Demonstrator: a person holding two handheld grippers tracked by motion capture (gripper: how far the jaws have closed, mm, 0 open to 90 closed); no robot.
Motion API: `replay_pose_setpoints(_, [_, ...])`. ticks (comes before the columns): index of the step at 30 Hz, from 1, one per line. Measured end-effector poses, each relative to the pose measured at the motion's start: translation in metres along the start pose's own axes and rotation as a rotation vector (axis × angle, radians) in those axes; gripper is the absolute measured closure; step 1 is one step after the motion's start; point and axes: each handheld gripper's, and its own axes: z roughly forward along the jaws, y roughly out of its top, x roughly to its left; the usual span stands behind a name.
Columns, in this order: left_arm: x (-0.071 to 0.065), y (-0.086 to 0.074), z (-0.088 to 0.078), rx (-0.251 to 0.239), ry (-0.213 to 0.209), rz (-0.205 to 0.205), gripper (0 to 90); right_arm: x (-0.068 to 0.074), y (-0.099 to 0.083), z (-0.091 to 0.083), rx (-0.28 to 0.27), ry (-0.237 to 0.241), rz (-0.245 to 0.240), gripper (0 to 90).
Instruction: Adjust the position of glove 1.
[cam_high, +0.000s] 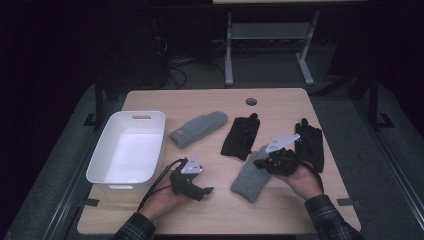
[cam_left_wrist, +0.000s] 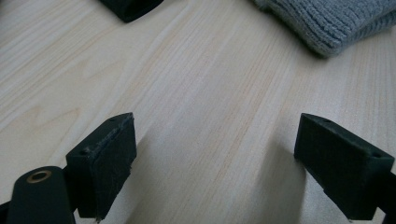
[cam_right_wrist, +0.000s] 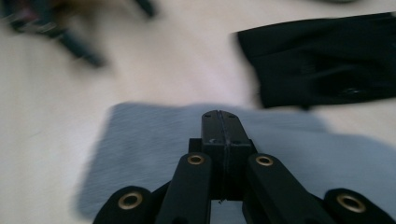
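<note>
Your left tongs (cam_high: 206, 190) are spread wide and released, the jaws low over bare worktop (cam_left_wrist: 196, 93), with nothing between them. Ahead of them to the right lies the cuff end of a grey knit mitten (cam_left_wrist: 331, 21). Your left hand (cam_high: 162, 200) holds them near the worktop's front edge, just beside the white plastic bin (cam_high: 105, 165), which stands to their left.

Your right tongs (cam_right_wrist: 219, 119) are clenched, jaws pressed together with nothing visibly caught between them, and they hang over that same grey mitten (cam_high: 252, 177), which lies just in front of your right hand (cam_high: 302, 181). Beyond their tips sits a black glove (cam_right_wrist: 327, 60); in the high view that glove (cam_high: 241, 136) lies mid-worktop. A second black glove (cam_high: 311, 142) is right of the right tongs, partly behind them. The other grey mitten (cam_high: 199, 128) lies farther off, between the bin and the middle black glove.
</note>
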Motion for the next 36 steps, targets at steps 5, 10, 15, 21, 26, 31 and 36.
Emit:
replay_pose_setpoints(5, [0.000,0.000,0.000,0.003,-0.003,-0.007,12.0,-0.035,0.005,0.009,0.006,-0.048,0.069,90.0])
replay_pose_setpoints(10, [0.000,0.000,0.000,0.003,-0.003,-0.007,12.0,-0.052,0.007,0.020,0.022,-0.071,0.096,90.0])
replay_pose_setpoints(15, [0.000,0.000,0.000,0.003,-0.003,-0.007,12.0,-0.055,-0.001,0.026,0.070,-0.072,0.109,90.0])
replay_pose_setpoints(21, [0.000,0.000,0.000,0.003,-0.003,-0.006,12.0,-0.053,-0.011,0.024,0.100,-0.068,0.119,90.0])
replay_pose_setpoints(26, [0.000,0.000,0.000,0.003,-0.003,-0.007,12.0,-0.046,-0.020,0.015,0.109,-0.060,0.128,90.0])
replay_pose_setpoints(31, [0.000,0.000,0.000,0.004,-0.003,-0.007,12.0,-0.035,-0.025,0.011,0.118,-0.053,0.120,90.0])
replay_pose_setpoints(36, [-0.001,0.000,0.000,-0.001,-0.003,-0.007,12.0,-0.016,-0.028,0.010,0.125,-0.027,0.089,90.0])
